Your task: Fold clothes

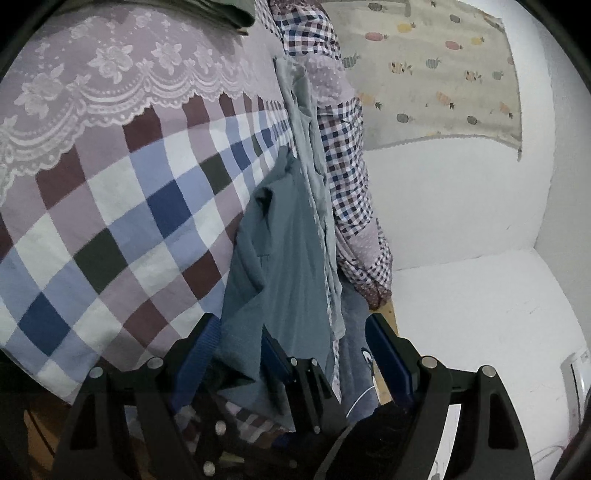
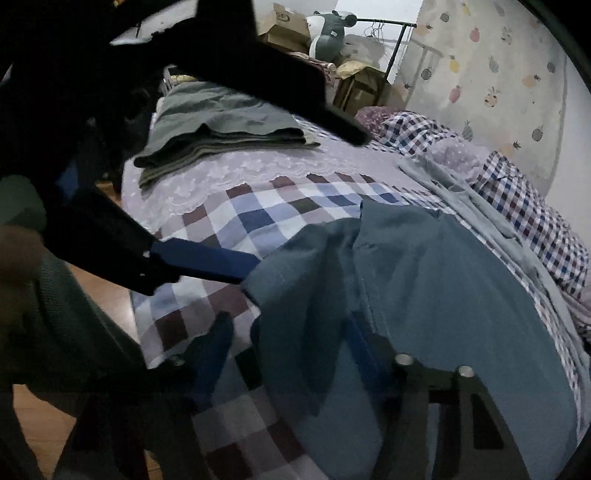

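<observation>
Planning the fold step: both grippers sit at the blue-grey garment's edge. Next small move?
Probably close the right gripper fully on the blue-grey cloth garment: its edge lies between the fingers, which look parted. The left gripper also straddles the edge on the checked bedcover.

Two grippers show: the left gripper (image 1: pixel 295 347) and the right gripper (image 2: pixel 291 343). One blue-grey garment (image 2: pixel 443 280) lies spread on the one bed (image 2: pixel 258 218), its edge between the right jaws and a fold of it between the left jaws. One paler grey garment (image 2: pixel 476 206) lies beyond the jaws, toward the wall. One stack of folded olive clothes (image 2: pixel 221 129) sits farther off, past the left gripper. One checked quilt (image 2: pixel 517 192) is bunched along the wall. One plush toy (image 2: pixel 325 37) and at least two cardboard boxes (image 2: pixel 284 26) stand behind.
</observation>
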